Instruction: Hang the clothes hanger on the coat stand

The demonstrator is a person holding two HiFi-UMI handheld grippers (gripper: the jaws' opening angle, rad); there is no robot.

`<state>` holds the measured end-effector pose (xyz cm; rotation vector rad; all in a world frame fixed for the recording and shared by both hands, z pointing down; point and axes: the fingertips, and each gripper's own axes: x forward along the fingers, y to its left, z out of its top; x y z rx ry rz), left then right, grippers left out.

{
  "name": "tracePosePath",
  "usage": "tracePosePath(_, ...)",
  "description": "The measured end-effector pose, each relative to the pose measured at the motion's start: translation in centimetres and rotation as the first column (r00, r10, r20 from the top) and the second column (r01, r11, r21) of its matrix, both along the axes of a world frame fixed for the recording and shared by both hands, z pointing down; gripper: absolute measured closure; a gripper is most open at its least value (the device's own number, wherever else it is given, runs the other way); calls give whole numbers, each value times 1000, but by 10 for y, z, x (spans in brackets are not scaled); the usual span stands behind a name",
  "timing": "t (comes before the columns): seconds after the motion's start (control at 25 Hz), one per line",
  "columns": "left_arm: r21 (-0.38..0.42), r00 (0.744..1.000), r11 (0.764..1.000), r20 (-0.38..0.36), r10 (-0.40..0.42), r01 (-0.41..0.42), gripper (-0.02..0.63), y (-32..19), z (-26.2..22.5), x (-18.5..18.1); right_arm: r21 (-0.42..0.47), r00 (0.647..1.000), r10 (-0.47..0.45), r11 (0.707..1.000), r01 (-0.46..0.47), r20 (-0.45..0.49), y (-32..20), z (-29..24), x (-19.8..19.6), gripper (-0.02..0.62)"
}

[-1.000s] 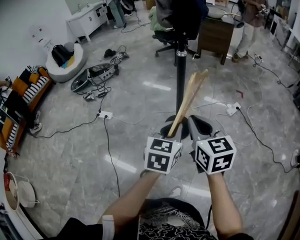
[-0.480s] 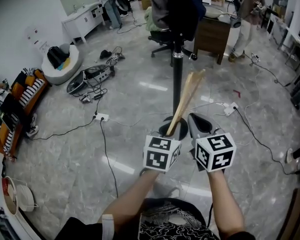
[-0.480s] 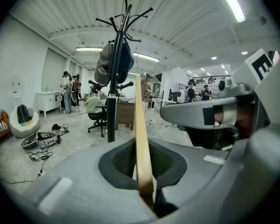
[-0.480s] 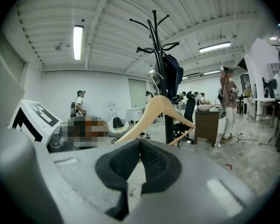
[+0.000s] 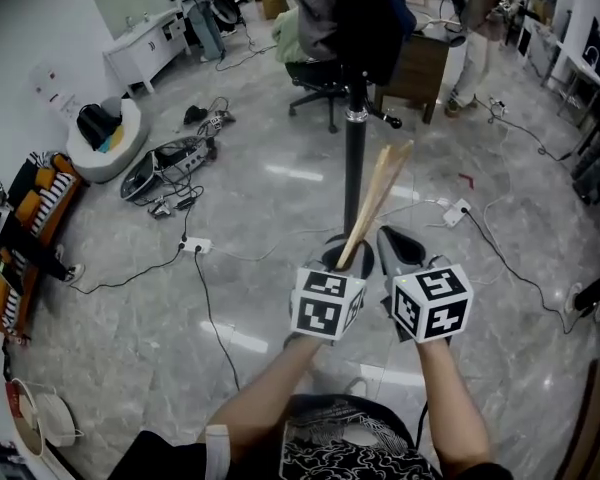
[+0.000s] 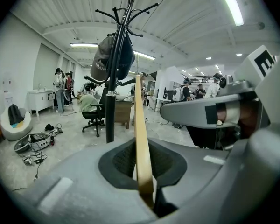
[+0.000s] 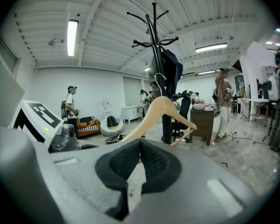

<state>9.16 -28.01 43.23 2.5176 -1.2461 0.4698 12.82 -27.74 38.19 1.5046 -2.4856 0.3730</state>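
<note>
Left gripper [image 5: 342, 258] clamps the wooden clothes hanger [image 5: 376, 196]; right gripper [image 5: 400, 252] pinched shut, empty; coat stand [image 5: 355, 173] at twelve o'clock, dark jacket [image 5: 370, 13] crowding its hooks, office chair [image 5: 315, 76] behind

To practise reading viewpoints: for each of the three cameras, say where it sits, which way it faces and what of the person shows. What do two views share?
Head view: on the person's head, facing steeply down at the floor; both forearms, left gripper, right gripper show.
Left gripper view: rides the left gripper, along jaws shut on the hanger toward the coat stand; right gripper beside.
Right gripper view: rides the right gripper, along shut, empty jaws; left gripper at left.
Shared: all show hanger and coat stand.
</note>
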Motion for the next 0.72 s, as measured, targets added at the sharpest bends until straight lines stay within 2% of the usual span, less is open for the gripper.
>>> tracePosePath(0.72, -33, 995, 995, -6, 95, -96, 578, -61, 21, -26, -33, 995, 102, 994, -102, 8, -56, 16, -36, 595)
